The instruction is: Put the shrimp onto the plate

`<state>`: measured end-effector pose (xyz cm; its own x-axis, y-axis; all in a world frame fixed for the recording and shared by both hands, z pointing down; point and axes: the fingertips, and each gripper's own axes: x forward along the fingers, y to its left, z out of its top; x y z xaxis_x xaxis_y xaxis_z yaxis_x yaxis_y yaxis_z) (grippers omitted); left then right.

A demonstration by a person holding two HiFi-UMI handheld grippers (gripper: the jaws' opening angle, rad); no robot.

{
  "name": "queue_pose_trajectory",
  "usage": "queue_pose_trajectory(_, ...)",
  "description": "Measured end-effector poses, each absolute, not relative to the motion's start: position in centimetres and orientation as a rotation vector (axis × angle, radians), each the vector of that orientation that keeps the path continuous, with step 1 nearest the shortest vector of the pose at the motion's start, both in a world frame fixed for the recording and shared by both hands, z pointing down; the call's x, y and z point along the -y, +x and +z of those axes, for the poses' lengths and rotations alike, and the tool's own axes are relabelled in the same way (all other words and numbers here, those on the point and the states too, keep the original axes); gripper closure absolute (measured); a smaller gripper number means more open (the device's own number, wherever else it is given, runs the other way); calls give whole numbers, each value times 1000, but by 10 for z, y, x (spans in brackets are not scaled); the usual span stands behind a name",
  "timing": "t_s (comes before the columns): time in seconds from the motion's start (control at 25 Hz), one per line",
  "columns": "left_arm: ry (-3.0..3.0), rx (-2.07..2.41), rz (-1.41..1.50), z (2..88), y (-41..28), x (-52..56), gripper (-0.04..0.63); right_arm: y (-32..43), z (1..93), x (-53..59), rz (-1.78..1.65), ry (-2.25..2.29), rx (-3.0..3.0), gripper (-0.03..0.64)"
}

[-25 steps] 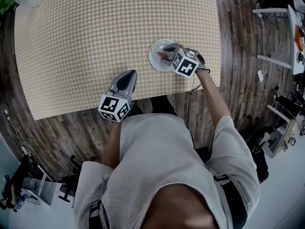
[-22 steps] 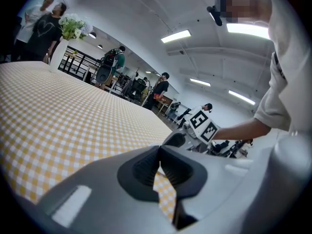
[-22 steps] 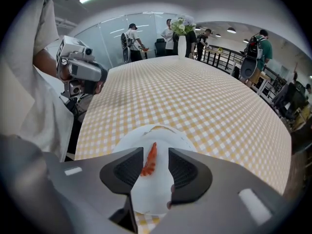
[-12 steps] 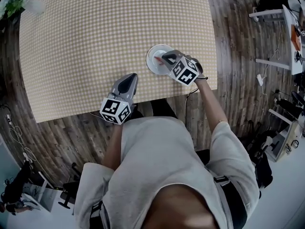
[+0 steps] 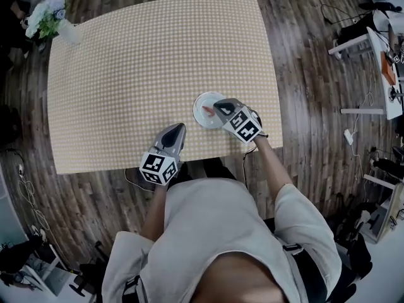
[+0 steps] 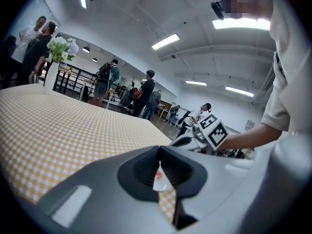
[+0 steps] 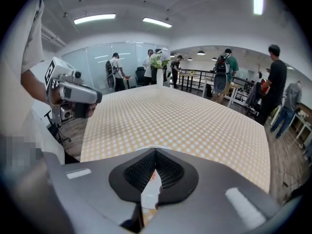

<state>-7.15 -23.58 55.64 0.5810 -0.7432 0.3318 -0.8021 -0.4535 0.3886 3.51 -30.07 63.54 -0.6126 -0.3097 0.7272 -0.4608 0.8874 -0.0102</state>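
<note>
On a small white plate (image 5: 203, 100) near the table's front edge lies the pink shrimp (image 5: 207, 111). My right gripper (image 5: 219, 106) hangs over the plate's right side, shut and empty, with its tips just right of the shrimp. My left gripper (image 5: 179, 129) is also shut and empty, and it rests over the checked cloth to the left of the plate. In the left gripper view the plate (image 6: 162, 183) and the shrimp (image 6: 159, 175) show through the slot under the closed jaws. In the right gripper view only a sliver of plate (image 7: 148, 193) shows there.
The table (image 5: 145, 62) has a yellow checked cloth and stands on a dark wood floor. A vase of white flowers (image 5: 52, 16) is at its far left corner. Several people (image 7: 225, 69) stand beyond the table, with furniture and cables at the right.
The right gripper's jaws have closed and drawn back a little to the right, leaving the shrimp on the plate. The head view has pulled back, showing more of the table. The left gripper has barely moved.
</note>
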Motion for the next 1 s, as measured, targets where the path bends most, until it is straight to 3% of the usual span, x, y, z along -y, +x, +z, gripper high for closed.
queue_pose_trajectory(0.52, 2387, 1365, 147, 501, -47, 247, 586, 80, 556, 316, 635, 975, 2622, 617)
queue_pose_trajectory(1.0, 2454, 1345, 204, 483, -9, 248, 586, 134, 494, 283, 555, 1241, 2811, 617)
